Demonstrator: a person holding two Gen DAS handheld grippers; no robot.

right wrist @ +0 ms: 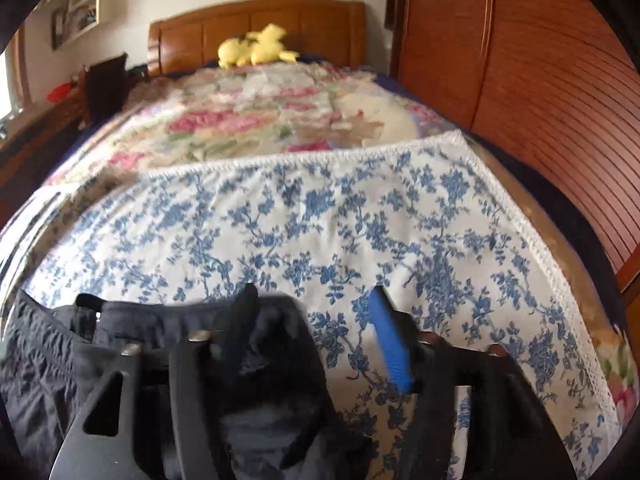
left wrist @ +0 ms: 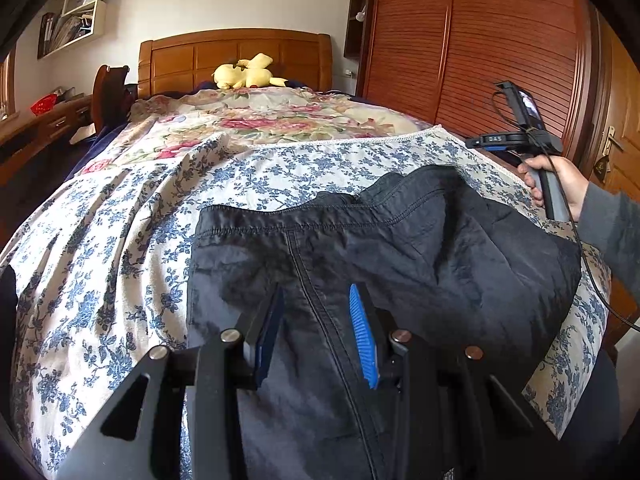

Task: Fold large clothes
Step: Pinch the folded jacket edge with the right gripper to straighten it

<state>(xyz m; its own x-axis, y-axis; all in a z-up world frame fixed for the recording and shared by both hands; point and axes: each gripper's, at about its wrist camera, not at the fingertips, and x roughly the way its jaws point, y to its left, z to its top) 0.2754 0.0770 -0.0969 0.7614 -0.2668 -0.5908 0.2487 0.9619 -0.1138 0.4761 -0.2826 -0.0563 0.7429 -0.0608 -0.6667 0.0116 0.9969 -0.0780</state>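
A dark navy garment (left wrist: 400, 264) lies partly folded on the blue-flowered sheet (left wrist: 120, 264) at the foot of the bed. My left gripper (left wrist: 318, 300) hovers just over its middle seam, jaws open and empty. In the right wrist view the same garment (right wrist: 60, 360) fills the lower left. My right gripper (right wrist: 316, 300) is open over the garment's right edge and the sheet (right wrist: 320, 208), holding nothing. The right gripper's body (left wrist: 520, 136) and the hand on it show at the right of the left wrist view.
A pink-flowered quilt (left wrist: 260, 116) covers the far half of the bed. A yellow plush toy (left wrist: 246, 74) lies by the wooden headboard (left wrist: 236, 56). A wooden wardrobe (left wrist: 480, 40) stands close on the right. A desk (left wrist: 44, 120) and chair are on the left.
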